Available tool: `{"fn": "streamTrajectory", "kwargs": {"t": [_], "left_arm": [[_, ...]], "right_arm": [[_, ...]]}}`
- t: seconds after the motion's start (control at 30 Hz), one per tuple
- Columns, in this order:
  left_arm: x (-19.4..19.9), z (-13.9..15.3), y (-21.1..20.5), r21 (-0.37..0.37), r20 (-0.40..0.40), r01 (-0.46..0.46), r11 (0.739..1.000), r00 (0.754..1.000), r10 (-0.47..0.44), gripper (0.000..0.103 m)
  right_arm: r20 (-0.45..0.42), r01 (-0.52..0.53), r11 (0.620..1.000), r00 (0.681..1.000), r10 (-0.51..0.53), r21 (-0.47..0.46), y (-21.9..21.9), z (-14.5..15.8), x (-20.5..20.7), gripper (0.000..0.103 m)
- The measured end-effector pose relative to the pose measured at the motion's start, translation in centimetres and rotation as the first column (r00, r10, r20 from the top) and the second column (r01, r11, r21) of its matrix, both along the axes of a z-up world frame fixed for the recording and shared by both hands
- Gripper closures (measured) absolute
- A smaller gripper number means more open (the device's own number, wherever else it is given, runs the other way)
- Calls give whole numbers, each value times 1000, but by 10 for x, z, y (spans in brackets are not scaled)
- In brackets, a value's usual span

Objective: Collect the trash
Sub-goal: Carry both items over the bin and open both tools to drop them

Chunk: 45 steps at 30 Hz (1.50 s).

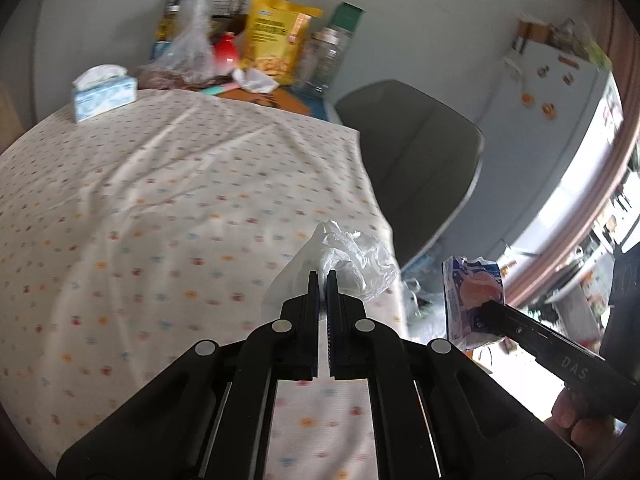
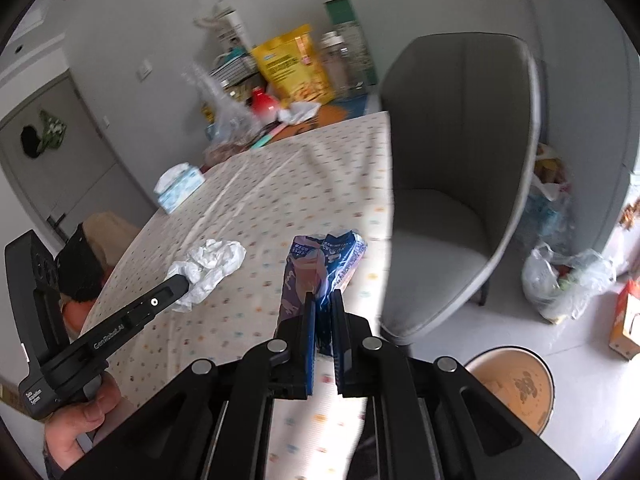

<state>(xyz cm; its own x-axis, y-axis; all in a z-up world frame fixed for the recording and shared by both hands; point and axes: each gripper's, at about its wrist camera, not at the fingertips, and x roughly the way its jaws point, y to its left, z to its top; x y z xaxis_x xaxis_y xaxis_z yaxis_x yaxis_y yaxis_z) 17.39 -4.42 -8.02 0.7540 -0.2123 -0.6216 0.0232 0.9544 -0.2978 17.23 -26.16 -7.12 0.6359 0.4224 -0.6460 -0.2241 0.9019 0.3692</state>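
Left gripper [image 1: 323, 280] clenching crumpled tissue [image 1: 352, 264]; right gripper [image 2: 323, 300] gripping blue wrapper [image 2: 320, 264]; keeping both clamped while carrying toward bin [image 2: 516, 384].

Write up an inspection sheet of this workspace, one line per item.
Surface: table under a dotted cloth, creased.
Job's things: crumpled white plastic and a blue snack wrapper, each pinched and held at the table's near edge.
Clutter: tissue box, yellow snack bag, red pot, clear bag, glass jar at the far end.
Grippers: left hand-held gripper shut on the plastic; right hand-held gripper shut on the wrapper.
Cables: nothing seen.
Surroundings: grey chair, round bin and filled bags on the floor.
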Motion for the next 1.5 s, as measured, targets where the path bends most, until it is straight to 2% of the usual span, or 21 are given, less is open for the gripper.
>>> {"fn": "streamTrajectory", "kwargs": {"t": [0.37,0.67,0.87,0.93,0.97,1.0,1.03,1.07,1.37,1.5], "left_arm": [[18,-10,-79,44,-47,138,989,990,-136,99],[33,-28,-148,77,-105,264,962,961,-255,99],[38,-35,-176,93,-133,314,945,945,-300,99],[39,-38,-184,101,-145,329,939,938,-314,99],[39,-40,-186,103,-149,334,937,936,-318,99],[39,-41,-189,108,-154,342,934,933,-324,99],[39,-43,-192,112,-160,348,931,931,-328,99],[37,-45,-194,114,-164,350,930,930,-330,99],[38,-57,-228,123,-208,415,902,899,-385,99],[36,-62,-244,104,-233,460,882,873,-428,99]], "right_arm": [[-32,151,988,988,-150,23,-87,-23,-11,95],[-79,265,964,962,-262,30,-149,-52,-25,95],[-132,335,942,935,-328,35,-184,-77,-29,94],[-161,343,938,929,-333,41,-190,-88,-26,92],[-176,347,937,926,-335,45,-192,-93,-24,86],[-199,357,932,919,-341,53,-196,-100,-23,78],[-215,373,926,911,-352,65,-200,-106,-23,61],[-218,394,917,902,-372,65,-205,-111,-25,54],[-224,449,890,878,-423,75,-236,-118,-41,51],[-209,475,877,867,-452,75,-252,-113,-50,50]]}}
